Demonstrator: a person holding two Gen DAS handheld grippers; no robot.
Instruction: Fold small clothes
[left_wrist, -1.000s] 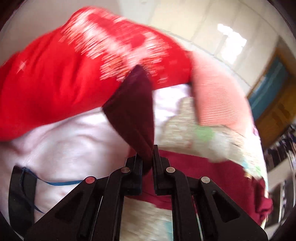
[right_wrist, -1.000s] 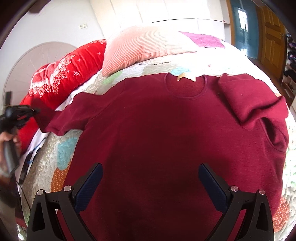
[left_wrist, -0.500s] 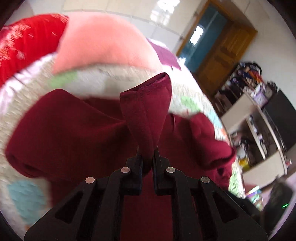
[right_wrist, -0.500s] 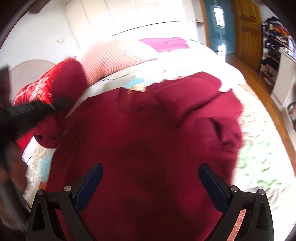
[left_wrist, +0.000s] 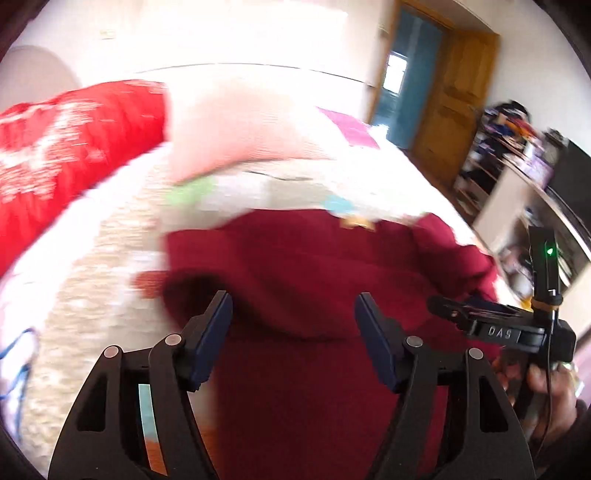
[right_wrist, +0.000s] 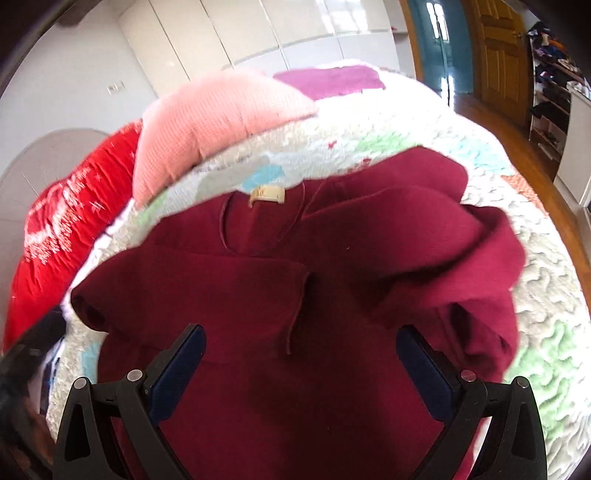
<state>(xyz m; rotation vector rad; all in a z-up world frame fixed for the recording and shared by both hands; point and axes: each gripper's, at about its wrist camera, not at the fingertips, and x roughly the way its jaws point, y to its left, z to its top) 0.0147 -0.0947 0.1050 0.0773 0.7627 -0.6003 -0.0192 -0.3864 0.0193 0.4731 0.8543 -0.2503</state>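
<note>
Bedroom setting: we are over a quilted bedspread (right_wrist: 546, 280) with pastel patches, white cupboard doors behind and a wooden door (right_wrist: 498, 55) at the far right. On the quilt we see a maroon sweater (right_wrist: 332, 295) lying front up, neck label (right_wrist: 266, 195) toward the pillows. Both sleeves are folded inward over the body; the left-hand sleeve (right_wrist: 207, 280) lies flat across the chest, the other is bunched. A pink pillow (right_wrist: 221, 122) and a red cushion (right_wrist: 62, 229) sit beyond the collar. Our left gripper (left_wrist: 293, 332) is over the sweater's near part, jaws opening, no cloth between them. Our right gripper (right_wrist: 299, 373) stands wide apart, nothing pinched, above the sweater's lower body. The left view is motion-blurred.
</note>
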